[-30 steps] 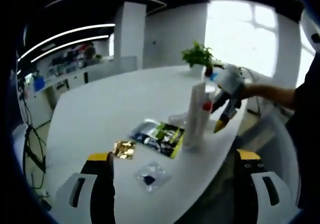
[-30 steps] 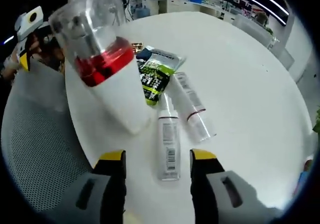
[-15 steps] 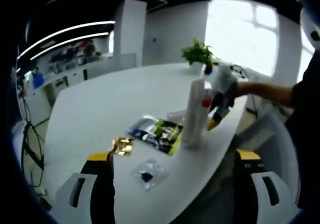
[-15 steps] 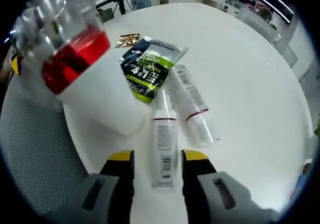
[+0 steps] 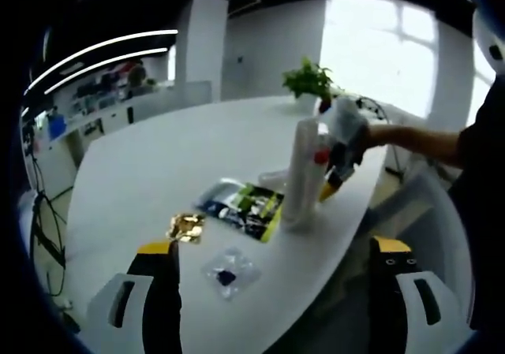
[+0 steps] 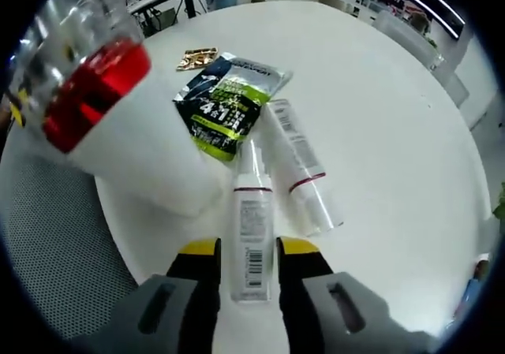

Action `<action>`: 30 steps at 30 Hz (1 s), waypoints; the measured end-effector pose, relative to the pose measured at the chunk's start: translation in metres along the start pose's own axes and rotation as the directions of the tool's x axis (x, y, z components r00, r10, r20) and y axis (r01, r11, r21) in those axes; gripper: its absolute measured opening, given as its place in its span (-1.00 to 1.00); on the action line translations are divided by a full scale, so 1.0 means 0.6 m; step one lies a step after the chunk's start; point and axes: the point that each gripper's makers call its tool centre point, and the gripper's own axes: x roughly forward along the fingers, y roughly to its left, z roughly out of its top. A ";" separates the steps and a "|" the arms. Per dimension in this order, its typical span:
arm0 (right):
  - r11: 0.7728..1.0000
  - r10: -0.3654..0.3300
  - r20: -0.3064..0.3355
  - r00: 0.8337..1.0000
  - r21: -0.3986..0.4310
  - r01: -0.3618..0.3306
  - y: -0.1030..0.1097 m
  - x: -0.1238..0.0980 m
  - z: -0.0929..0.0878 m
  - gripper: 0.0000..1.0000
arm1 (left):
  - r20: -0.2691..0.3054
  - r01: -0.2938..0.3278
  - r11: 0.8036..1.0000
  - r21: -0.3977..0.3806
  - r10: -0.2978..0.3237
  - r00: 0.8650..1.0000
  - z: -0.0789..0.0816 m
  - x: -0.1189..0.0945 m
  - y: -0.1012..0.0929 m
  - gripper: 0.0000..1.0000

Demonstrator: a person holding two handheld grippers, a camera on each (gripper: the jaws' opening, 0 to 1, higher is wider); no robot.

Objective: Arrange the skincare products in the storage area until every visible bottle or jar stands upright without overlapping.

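White round table in an open office, bottles lying.

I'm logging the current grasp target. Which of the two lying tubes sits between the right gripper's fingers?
The tube with the barcode label, nearer the tall upright bottle. It runs between the right gripper fingers; the other lying tube, with a red band, lies beside it, outside them.

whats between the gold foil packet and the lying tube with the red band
In the right gripper view, the green and black sachet lies between the gold foil packet and the lying tube with the red band.
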 end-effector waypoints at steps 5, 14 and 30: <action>1.000 -0.015 0.008 1.000 -0.003 0.015 0.007 -0.002 -0.003 -0.47 | 0.001 0.005 1.000 0.002 -0.005 1.000 0.001 0.001 -0.003 0.94; 0.997 -0.054 0.075 0.996 0.055 0.050 0.013 -0.007 -0.006 -0.56 | -0.004 0.010 1.000 0.012 -0.010 1.000 0.000 0.003 -0.007 0.94; 0.986 -0.144 0.119 0.982 0.096 0.133 0.009 -0.025 -0.036 -0.58 | -0.003 0.016 1.000 0.018 -0.016 1.000 0.002 0.003 -0.014 0.94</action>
